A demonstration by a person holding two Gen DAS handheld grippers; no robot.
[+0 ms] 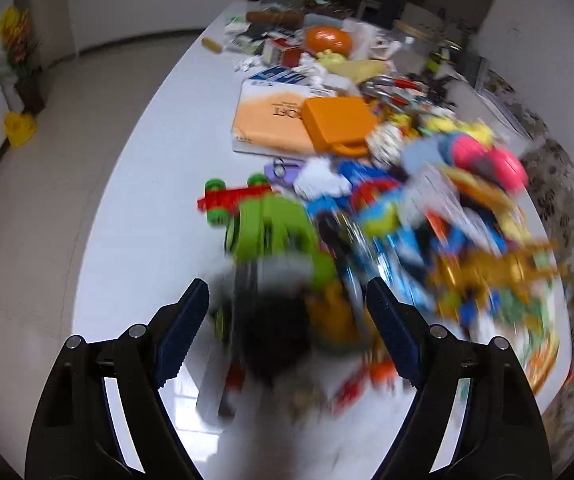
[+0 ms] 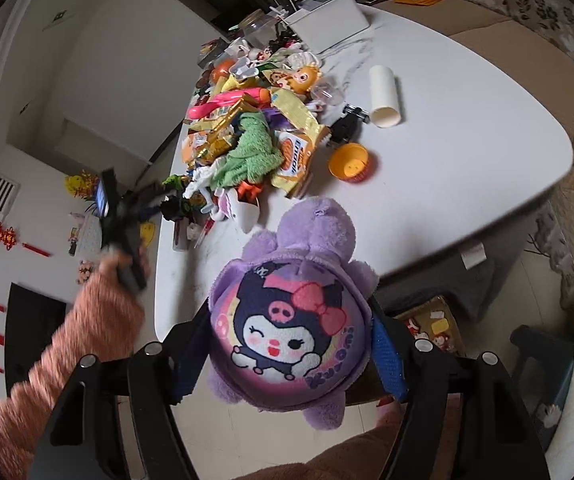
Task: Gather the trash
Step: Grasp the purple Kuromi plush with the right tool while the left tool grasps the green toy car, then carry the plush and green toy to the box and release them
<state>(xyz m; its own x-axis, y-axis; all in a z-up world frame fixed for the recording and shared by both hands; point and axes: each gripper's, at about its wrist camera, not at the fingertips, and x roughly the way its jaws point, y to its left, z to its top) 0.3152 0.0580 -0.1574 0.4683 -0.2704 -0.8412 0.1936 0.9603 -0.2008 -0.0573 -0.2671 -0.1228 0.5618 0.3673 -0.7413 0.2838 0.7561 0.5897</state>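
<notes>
My right gripper (image 2: 287,344) is shut on a purple plush turtle (image 2: 287,320) with a cartoon face, held over the near edge of the white table (image 2: 467,152). My left gripper (image 1: 287,316) is open above a blurred heap of toys (image 1: 407,232); a black blurred object (image 1: 271,328) lies between its fingers, untouched as far as I can tell. A green toy vehicle (image 1: 271,232) sits just ahead. In the right wrist view the left gripper (image 2: 123,216) hovers at the table's left edge, held by a hand in a pink sleeve.
Crumpled white paper (image 1: 319,180), an orange case (image 1: 339,124) and an orange pad (image 1: 271,120) lie further along the table. In the right wrist view: snack wrappers (image 2: 295,160), a green cloth (image 2: 251,152), an orange cup (image 2: 349,162), a cardboard tube (image 2: 385,96), a white box (image 2: 327,16).
</notes>
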